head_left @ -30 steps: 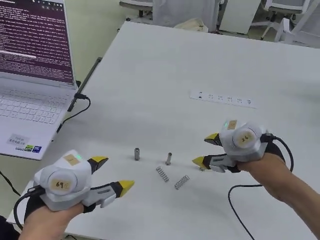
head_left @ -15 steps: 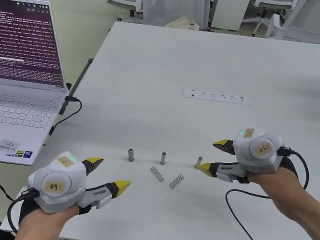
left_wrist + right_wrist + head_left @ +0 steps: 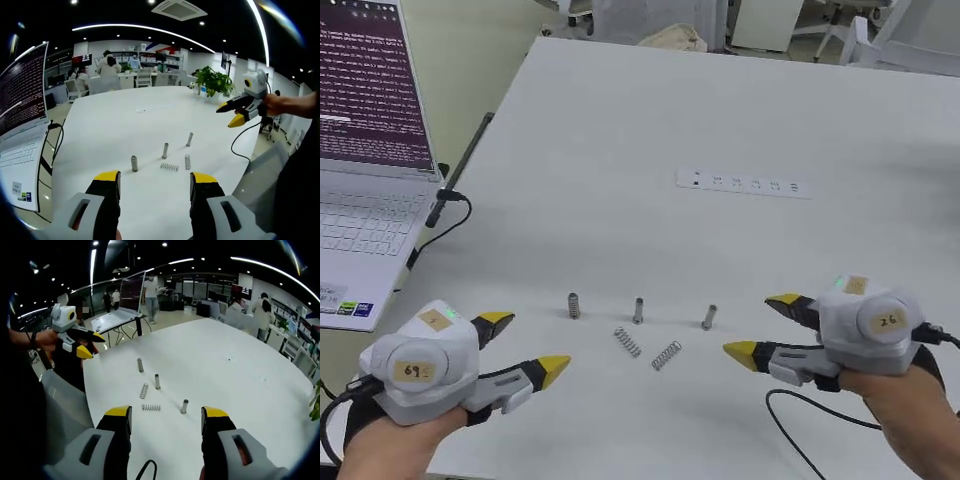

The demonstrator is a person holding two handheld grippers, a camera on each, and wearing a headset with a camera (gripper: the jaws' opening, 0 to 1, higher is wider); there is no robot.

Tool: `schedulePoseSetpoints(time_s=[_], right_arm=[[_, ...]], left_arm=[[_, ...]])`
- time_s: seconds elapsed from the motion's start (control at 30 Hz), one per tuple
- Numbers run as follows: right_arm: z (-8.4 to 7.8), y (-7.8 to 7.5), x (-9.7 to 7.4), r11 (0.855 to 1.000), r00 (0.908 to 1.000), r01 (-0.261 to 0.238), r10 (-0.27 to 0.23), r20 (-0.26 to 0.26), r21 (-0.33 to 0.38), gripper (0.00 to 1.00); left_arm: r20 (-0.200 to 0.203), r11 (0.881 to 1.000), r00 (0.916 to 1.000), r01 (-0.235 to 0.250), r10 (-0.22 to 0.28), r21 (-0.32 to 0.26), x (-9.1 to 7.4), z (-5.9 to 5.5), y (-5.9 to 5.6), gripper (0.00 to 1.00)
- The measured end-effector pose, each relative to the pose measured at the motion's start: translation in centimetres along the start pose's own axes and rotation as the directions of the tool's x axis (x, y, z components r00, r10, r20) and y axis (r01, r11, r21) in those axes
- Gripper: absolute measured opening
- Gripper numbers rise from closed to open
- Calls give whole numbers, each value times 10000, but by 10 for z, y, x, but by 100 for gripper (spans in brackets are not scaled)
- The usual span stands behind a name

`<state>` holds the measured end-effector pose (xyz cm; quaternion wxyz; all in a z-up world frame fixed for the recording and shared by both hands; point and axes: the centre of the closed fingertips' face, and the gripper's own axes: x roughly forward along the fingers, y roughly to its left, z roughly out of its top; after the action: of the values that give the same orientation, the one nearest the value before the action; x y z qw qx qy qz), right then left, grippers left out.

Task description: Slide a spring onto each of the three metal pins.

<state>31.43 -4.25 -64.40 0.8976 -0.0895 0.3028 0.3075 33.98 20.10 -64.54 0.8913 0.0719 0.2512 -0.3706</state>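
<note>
Three short metal pins stand in a row on the white table: left pin (image 3: 573,305), middle pin (image 3: 638,310), right pin (image 3: 709,317). The left pin looks thicker and ribbed, with a spring around it. Two loose springs (image 3: 627,342) (image 3: 666,355) lie just in front of the middle pin. My left gripper (image 3: 524,342) is open at the near left, short of the pins. My right gripper (image 3: 761,325) is open too, right of the right pin and holding nothing. In the right gripper view the right pin (image 3: 184,406) stands between the jaws, farther out.
An open laptop (image 3: 360,150) sits at the left edge with a black cable (image 3: 440,215) plugged in. A white power strip (image 3: 743,184) lies beyond the pins. The right gripper's cable (image 3: 790,420) loops on the table near the front edge.
My right gripper has drawn back to the right, away from the right pin, which now stands free. The left gripper has hardly moved. The head camera has shifted.
</note>
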Motion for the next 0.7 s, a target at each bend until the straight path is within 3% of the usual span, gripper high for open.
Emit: schedulePoseSetpoints(time_s=[0.5, 0.7], right_arm=[[-24, 13, -18, 9963, 9997, 226, -235, 93, 825, 59], [-30, 12, -23, 9938, 9993, 350, -362, 86, 1058, 60]], left_arm=[[-47, 10000, 10000, 61, -61, 51, 6, 3, -3, 51], [-85, 10000, 9999, 79, -79, 48, 8, 3, -6, 51]])
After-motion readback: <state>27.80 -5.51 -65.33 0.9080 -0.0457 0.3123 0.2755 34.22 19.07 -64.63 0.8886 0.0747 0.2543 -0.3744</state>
